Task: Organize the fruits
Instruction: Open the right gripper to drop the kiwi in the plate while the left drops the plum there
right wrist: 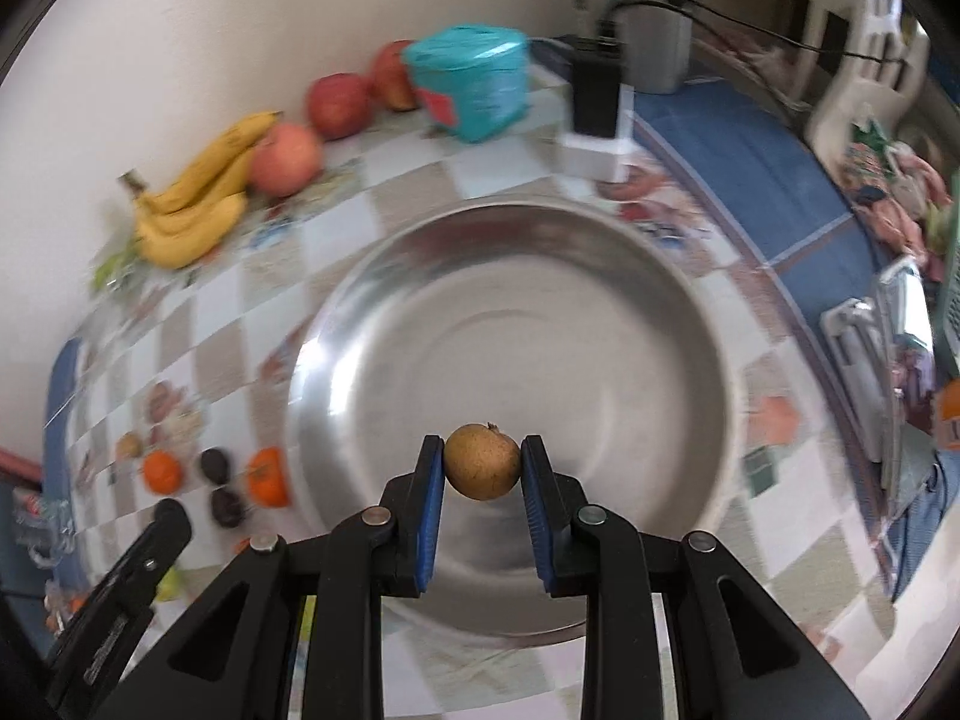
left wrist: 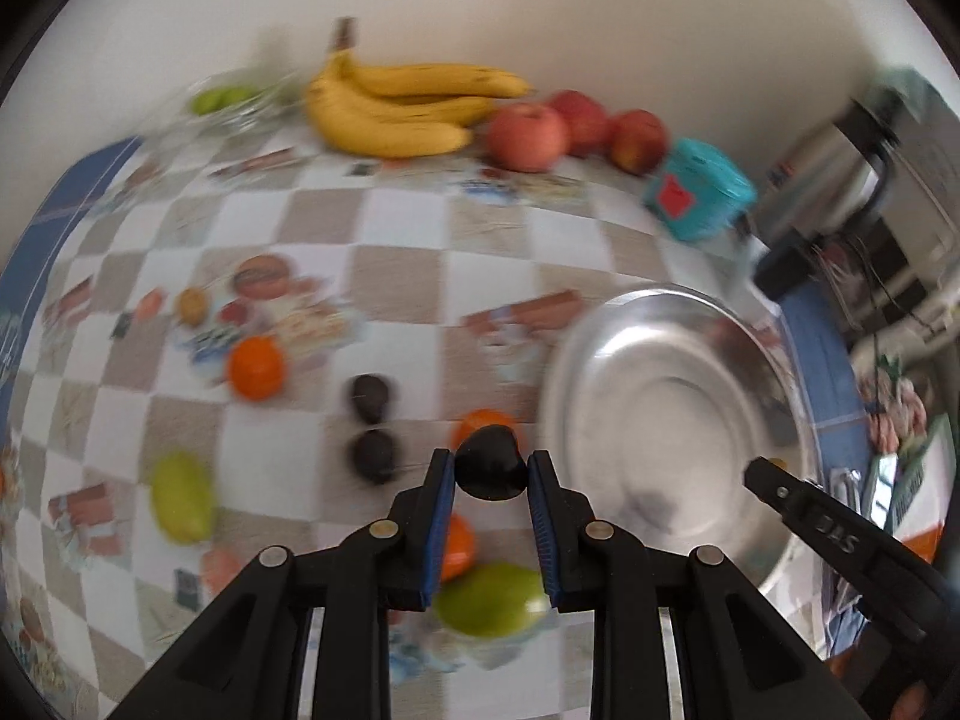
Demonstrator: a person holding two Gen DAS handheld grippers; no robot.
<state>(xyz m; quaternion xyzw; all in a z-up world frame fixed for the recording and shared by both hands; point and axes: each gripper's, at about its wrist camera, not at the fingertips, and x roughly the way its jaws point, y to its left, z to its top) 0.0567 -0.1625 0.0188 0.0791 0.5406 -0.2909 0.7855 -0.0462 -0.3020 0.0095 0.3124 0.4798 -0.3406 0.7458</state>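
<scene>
Both pears (left wrist: 493, 599) sit half-hidden behind left gripper (left wrist: 491, 471).

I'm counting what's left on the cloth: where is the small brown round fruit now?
The small brown fruit is off the cloth, clamped in the right gripper over the near part of the steel bowl.

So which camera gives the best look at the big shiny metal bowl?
The right wrist view: the round stainless steel bowl fills the centre, its whole rim and empty inside visible. The left wrist view shows it only off to the right, blurred and partly cut by the other hand-held gripper.
</scene>
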